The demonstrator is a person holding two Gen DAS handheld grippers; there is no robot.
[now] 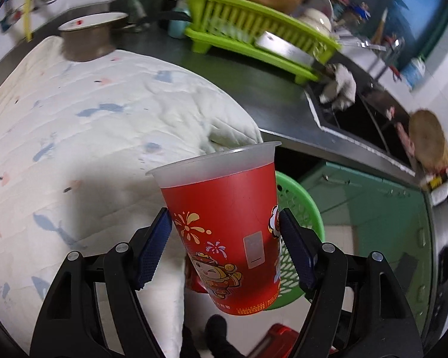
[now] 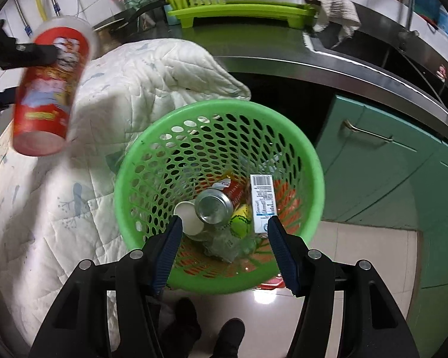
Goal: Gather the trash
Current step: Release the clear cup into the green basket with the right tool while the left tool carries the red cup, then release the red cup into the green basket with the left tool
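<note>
- From the left wrist view, my left gripper (image 1: 225,247) is grasping the red cup (image 1: 224,226); both blue pads press on its sides. The cup stands rim up, a little tilted, in the air just past the front edge of the white quilt (image 1: 89,125). Behind it I see a part of the green basket (image 1: 298,208), low on the floor.
- From the right wrist view, my right gripper (image 2: 224,244) is released, with nothing between its jaws, and it hangs over the green basket (image 2: 128,161). Inside lie a can (image 2: 213,205), a small white cup (image 2: 189,217), a box (image 2: 262,200) and a yellow ball (image 2: 240,219). The red cup (image 2: 49,89) is up at the left, over the quilt (image 2: 152,77), not yet above the rim.
- I judge the step is carrying the cup to the basket. Next I must bring it over the opening, then let go.
</note>
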